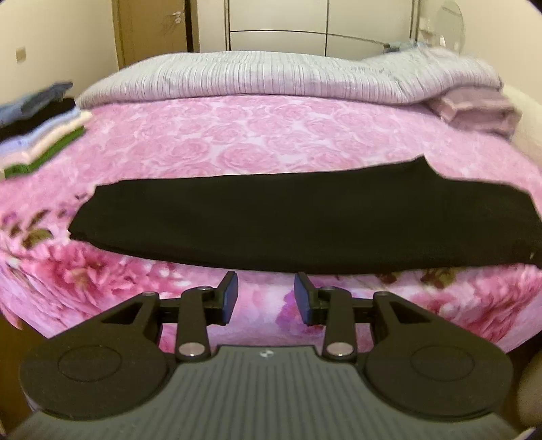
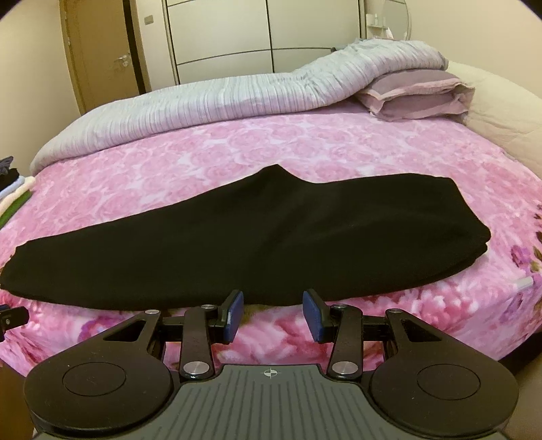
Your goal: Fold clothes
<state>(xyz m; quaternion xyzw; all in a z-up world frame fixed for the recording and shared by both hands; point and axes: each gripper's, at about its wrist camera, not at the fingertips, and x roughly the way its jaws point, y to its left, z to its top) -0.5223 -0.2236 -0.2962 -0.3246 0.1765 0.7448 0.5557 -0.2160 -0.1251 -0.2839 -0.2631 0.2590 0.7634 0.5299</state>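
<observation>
A black garment [image 1: 288,220] lies folded into a long band across the pink floral bed [image 1: 257,135]. It also shows in the right wrist view [image 2: 237,237]. My left gripper [image 1: 266,294] is open and empty, just short of the garment's near edge. My right gripper [image 2: 272,314] is open and empty, also just short of the near edge. Neither gripper touches the cloth. A small black part at the far left of the right wrist view [image 2: 12,318] may be the left gripper.
A stack of folded clothes [image 1: 44,135] sits at the bed's left edge. A striped grey duvet [image 1: 271,74] lies rolled along the far side, with a mauve pillow [image 2: 416,94] at the right. Wardrobe doors [image 2: 264,30] and a door [image 2: 108,57] stand behind.
</observation>
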